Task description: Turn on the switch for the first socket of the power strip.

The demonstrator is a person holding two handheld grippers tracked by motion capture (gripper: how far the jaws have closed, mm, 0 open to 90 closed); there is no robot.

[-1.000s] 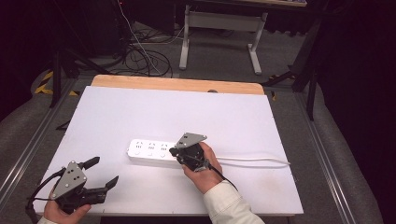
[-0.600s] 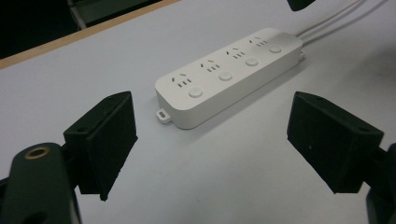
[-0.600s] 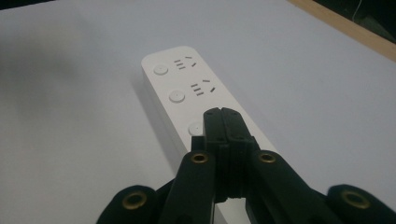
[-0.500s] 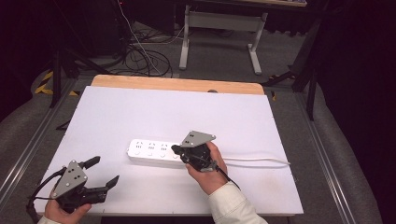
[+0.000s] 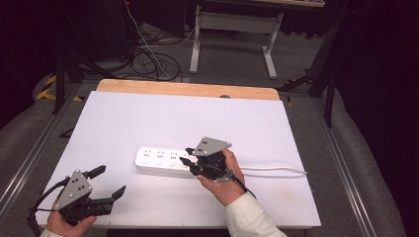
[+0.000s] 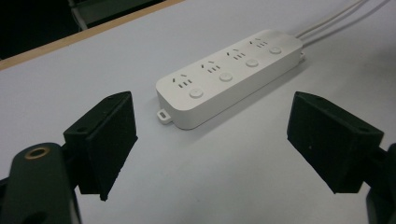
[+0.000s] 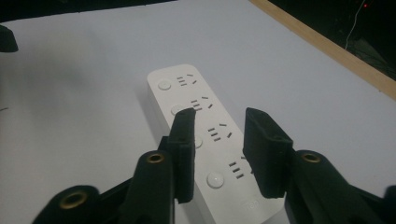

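White four-socket power strip (image 5: 165, 161) with round buttons; left tongs (image 5: 109, 182) and right tongs (image 5: 186, 160) both released.

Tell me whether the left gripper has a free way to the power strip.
Probably yes: the left gripper is open, with bare table between it and the power strip's near end.

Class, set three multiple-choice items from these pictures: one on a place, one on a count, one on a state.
1. Where does the right gripper hover?
A. over the power strip's cord end
B. off the table
C. beside the left gripper

2. How many round buttons does the power strip carry?
A. two
B. four
C. six

3. How do the left gripper's fingers stand?
A. wide apart
B. pressed together
C. clamped on the cord

Answers: 1 A, the high view shows it above that end; 2 B, the left gripper view shows four; 3 A, bare table lies between them.
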